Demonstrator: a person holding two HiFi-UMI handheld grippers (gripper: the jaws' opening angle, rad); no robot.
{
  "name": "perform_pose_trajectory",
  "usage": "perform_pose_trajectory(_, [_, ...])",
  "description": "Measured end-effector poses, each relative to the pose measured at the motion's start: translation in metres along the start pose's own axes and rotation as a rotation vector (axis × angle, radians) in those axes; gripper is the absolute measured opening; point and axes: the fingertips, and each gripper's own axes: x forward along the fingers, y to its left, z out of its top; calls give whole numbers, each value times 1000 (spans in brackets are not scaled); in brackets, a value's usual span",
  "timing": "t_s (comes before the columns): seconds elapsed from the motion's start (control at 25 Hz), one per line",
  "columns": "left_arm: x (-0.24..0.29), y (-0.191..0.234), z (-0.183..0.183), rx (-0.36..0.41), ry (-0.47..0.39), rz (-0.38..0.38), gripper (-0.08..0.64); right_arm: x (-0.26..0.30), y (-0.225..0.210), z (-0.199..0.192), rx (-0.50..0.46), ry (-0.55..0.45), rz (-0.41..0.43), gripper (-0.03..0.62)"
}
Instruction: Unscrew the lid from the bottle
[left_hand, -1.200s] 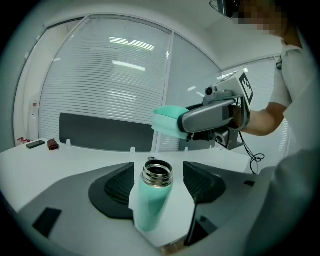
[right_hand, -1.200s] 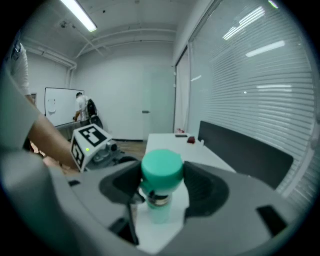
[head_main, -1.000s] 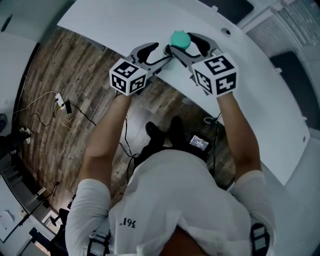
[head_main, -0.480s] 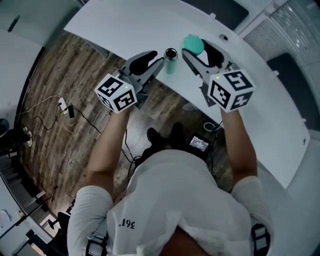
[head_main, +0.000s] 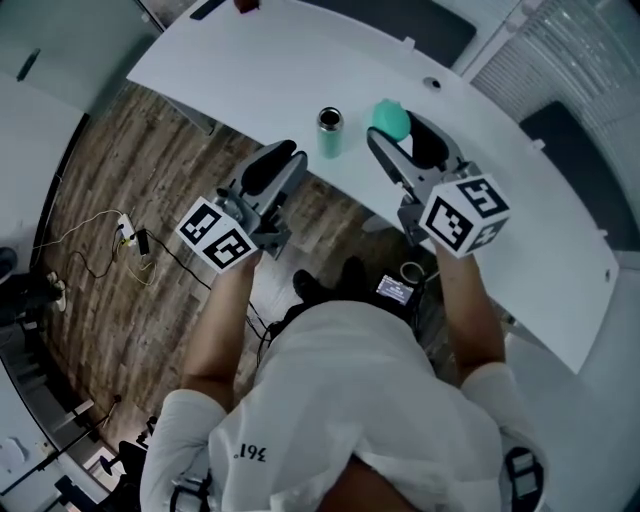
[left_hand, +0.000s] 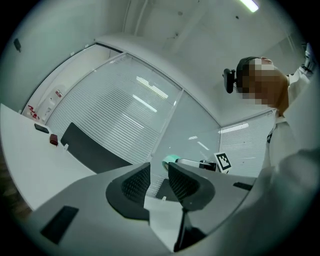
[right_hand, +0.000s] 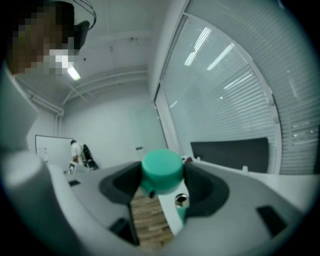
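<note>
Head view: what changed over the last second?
The left gripper let go of the bottle and drew back toward the person; its jaws have just been closing on nothing. The right gripper carried the lid off to the right. Unchanged: bottle upright on the table, lid clamped in the right gripper.

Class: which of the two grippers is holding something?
The right gripper, shut on the green lid; the left gripper has just been closing on nothing.

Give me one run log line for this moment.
lid: off, in right hand-held gripper | bottle: open, upright on table | left hand-held gripper: empty, jaws just closing
</note>
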Motion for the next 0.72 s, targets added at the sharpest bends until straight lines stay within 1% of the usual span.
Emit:
perform_pose_trajectory(0.28, [-19,-10,-7,-50,-28,16,132,-22,-3,-6,68,-24,11,281])
perform_pose_trajectory(0.44, [-36,-25,-5,-73,-51,19,132,-41,6,-12,85,-24,12,281])
perform_pose_trajectory(0.6, [-41,-35,-10,-71,-43,9,132,-52,6,-22,105,-28,2,281])
perform_pose_trajectory(0.72, [-47,-37,-14,-93,-45,13,132,-58,7,-29,120,-31,0,281])
